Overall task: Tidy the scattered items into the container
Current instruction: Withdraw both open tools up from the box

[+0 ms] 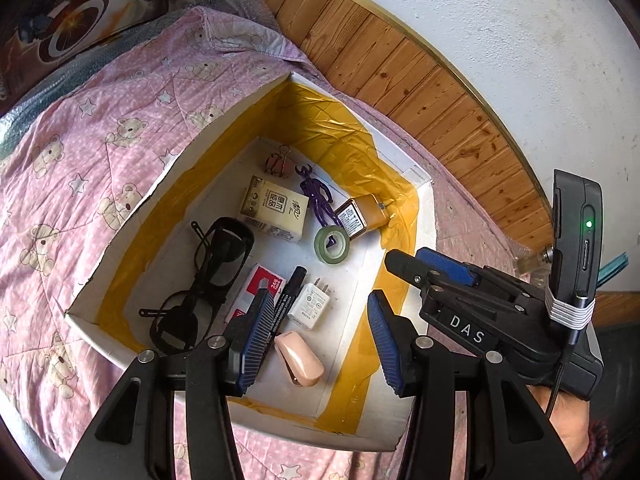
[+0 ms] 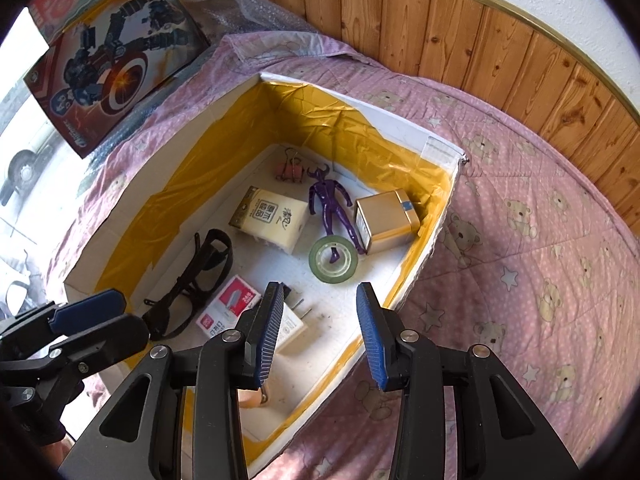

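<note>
Pink bear-print bedding [image 1: 100, 168] carries a white box [image 1: 132, 216] lined with yellow tape, already holding sunglasses [image 1: 208, 276], a tissue pack [image 1: 274, 210], tape roll [image 1: 332, 245], purple figure [image 2: 334, 204] and charger [image 1: 309, 306]. Both grippers, left [image 1: 316, 340] and right [image 2: 320, 336], hover above it, spread and empty.

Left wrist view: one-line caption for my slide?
Open left gripper over white box holding sunglasses, tape roll, charger.

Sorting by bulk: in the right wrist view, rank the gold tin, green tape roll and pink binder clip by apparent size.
1. Square gold metal tin
2. Green tape roll
3. Pink binder clip, though farthest from the camera, so perhaps understated.
</note>
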